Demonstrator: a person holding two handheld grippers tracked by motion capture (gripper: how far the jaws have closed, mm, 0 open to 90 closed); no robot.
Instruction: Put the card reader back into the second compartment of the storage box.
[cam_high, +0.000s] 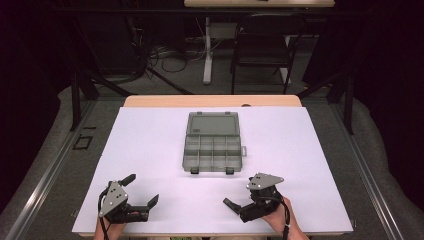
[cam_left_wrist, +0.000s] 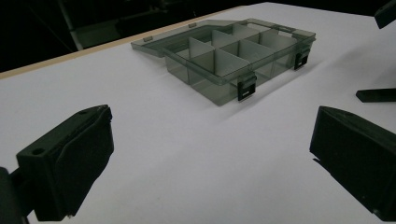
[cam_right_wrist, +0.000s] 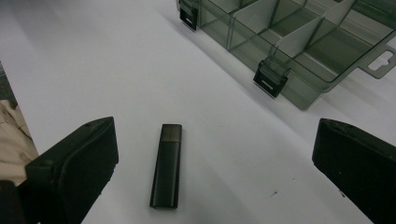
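Right gripper (cam_high: 239, 200) hangs w/ jaws spread wide, just short of the slim black USB-stick-like bar (cam_right_wrist: 166, 164) lying flat on the white counter (cam_high: 150, 150), near the open smoky-grey plastic compartment box (cam_high: 212, 145). Best approach: come down straddling the bar across its narrow width, then close gently. Left gripper (cam_high: 143, 190) also spread, idle.

The high view looks forward and down from above the person's side, far enough to take in the whole table (cam_high: 150, 150). Each gripper view rides low and close over the table, facing out between its own jaws. All three share the box (cam_high: 213, 144) (cam_left_wrist: 233, 60) (cam_right_wrist: 299, 46), ahead of both grippers.
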